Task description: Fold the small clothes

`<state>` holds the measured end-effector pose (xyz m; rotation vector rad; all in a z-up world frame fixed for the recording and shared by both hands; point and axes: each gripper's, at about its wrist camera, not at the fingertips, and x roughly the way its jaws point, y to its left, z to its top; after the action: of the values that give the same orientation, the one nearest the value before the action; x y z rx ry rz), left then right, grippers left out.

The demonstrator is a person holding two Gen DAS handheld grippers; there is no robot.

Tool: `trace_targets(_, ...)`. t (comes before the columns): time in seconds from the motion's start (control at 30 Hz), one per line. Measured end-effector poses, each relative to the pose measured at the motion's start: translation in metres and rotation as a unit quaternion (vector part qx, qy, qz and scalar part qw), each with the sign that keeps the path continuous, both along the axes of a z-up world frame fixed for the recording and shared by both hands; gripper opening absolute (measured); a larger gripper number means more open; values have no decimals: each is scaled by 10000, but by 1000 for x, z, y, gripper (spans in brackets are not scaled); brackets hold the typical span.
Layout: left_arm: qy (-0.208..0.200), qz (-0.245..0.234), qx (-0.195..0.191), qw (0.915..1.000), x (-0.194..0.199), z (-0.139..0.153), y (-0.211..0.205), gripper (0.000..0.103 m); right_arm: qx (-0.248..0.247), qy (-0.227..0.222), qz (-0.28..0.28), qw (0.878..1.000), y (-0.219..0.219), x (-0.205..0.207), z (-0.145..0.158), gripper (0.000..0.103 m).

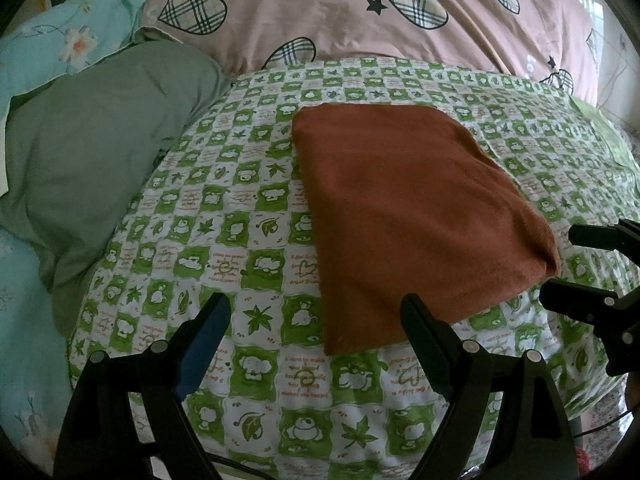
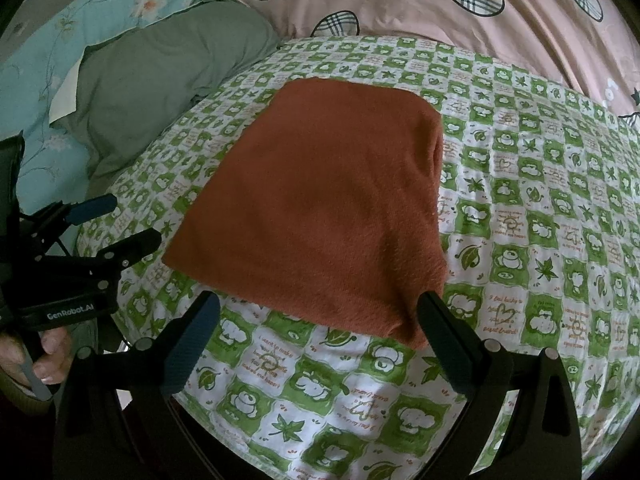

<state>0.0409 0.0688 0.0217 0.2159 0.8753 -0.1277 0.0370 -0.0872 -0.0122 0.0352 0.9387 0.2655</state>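
- The rust-brown cloth (image 1: 404, 216) lies flat on the bed, on the green-and-white checked sheet (image 1: 240, 240); it already forms a neat layered rectangle, its thick folded edge toward the right claw's side; it sits roughly mid-sheet, near the front edge of the bed.
- The left claw (image 1: 316, 320) hovers just short of the cloth's near left corner, jaws spread wide, nothing between them; the right claw (image 2: 320, 316) hangs over the near right corner, jaws likewise wide and empty; one finger (image 2: 444, 328) stands just beside the corner, though whether it touches I cannot tell.
- Step in hand, as I judge it: either a pause between folds or the fold's end; if one more fold is wanted, each claw must drop onto a near corner, pinch every layer together, and carry the edge across evenly, lest the layers slide apart.
- Outward: a grey-green pillow (image 1: 96, 152) lies left of the sheet; a pink heart-print quilt (image 1: 360, 12) lies beyond; no container shows in either view.
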Motion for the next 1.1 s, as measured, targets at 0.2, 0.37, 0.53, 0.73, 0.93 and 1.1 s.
trace_targets(0.2, 4, 5, -1, 10000, 1, 0, 0, 87, 1, 2, -7, 10000, 0, 0, 0, 99)
trace_targets(0.37, 23, -13, 17, 10000, 2, -1, -4, 87, -18, 16, -21, 10000, -4, 2, 0, 99)
trace_targets(0.53, 65, -49, 22, 10000, 8, -3, -5, 87, -6, 4, -101, 9999, -13, 8, 3, 99)
trace_targets(0.73, 53, -30, 4, 10000, 17, -1, -4, 87, 28, 32, -161, 9999, -18, 19, 1, 99)
trace_targets(0.93, 39, -8, 44, 10000, 27, 3, -3, 87, 55, 30, -118, 9999, -19, 27, 3, 99)
trace_targets(1.1, 36, -26, 38, 10000, 32, 6, -4, 87, 69, 25, -111, 9999, -22, 33, 5, 99)
